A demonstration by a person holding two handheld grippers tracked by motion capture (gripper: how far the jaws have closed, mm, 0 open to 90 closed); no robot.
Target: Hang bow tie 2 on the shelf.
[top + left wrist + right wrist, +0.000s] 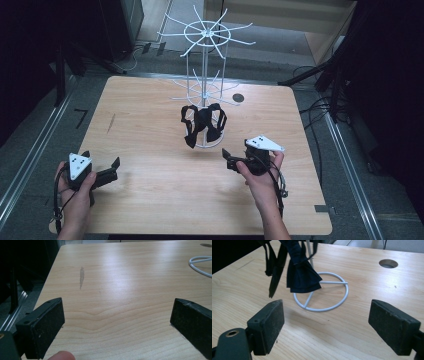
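- While both grippers sit low near the table's [150,200] front edge, nothing is held: the left gripper [102,170] at about 8 o'clock has its jaws spread wide over bare wood, and the right gripper [231,159] at about 4 o'clock is equally spread, empty.
- A dark bow tie [302,275] hangs with its straps from the lower arms of the white wire rack [205,60], which stands just past the table's centre toward 12 o'clock; the tie dangles above the rack's base ring [322,291], clear of the wood.
- In the right gripper view the tie sits at 11 o'clock of the jaw gap, near but not between the pads [268,325].
- Judging by the pose, this looks like the approach step: the right gripper is aimed at the tie, and no grasp has begun.
- Next move, as I read it: carry the right gripper forward and up toward 11 o'clock until the knot lies between the jaws, then close on the cloth, avoiding the rack's post.
- The left gripper points away from the rack and seems idle; it could steady the base if the rack tips.
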